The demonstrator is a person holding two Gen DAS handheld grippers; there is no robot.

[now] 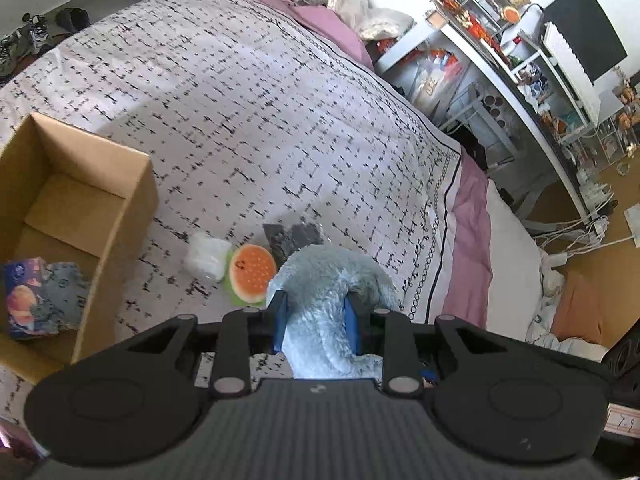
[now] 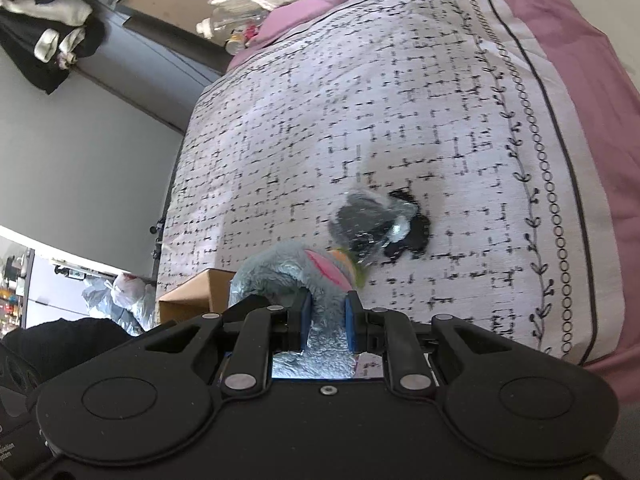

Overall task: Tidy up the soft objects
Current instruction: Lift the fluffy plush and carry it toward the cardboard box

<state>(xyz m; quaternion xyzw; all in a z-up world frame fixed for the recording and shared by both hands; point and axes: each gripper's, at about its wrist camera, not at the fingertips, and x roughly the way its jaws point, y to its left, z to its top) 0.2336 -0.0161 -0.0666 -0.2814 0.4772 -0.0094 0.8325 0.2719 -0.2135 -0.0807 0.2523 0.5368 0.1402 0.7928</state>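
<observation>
A fluffy light-blue plush toy (image 1: 328, 292) is held between both grippers above the bed. My left gripper (image 1: 316, 316) is shut on one part of it. My right gripper (image 2: 328, 320) is shut on another part of the plush (image 2: 280, 272), which shows a pink patch. A watermelon-slice soft toy (image 1: 252, 274) and a white soft bundle (image 1: 208, 256) lie on the bedspread just beyond the plush. A dark item in clear plastic wrap (image 2: 372, 224) lies further on, also in the left wrist view (image 1: 294, 236). An open cardboard box (image 1: 132, 200) at left holds a printed pack (image 1: 24, 300) and grey cloth (image 1: 64, 296).
The patterned white bedspread (image 1: 240, 100) covers the bed over a pink sheet (image 1: 468, 248). A cluttered white desk (image 1: 520, 80) and cables stand right of the bed. A grey wardrobe (image 2: 80, 152) and plastic bags (image 2: 120, 296) are to the left.
</observation>
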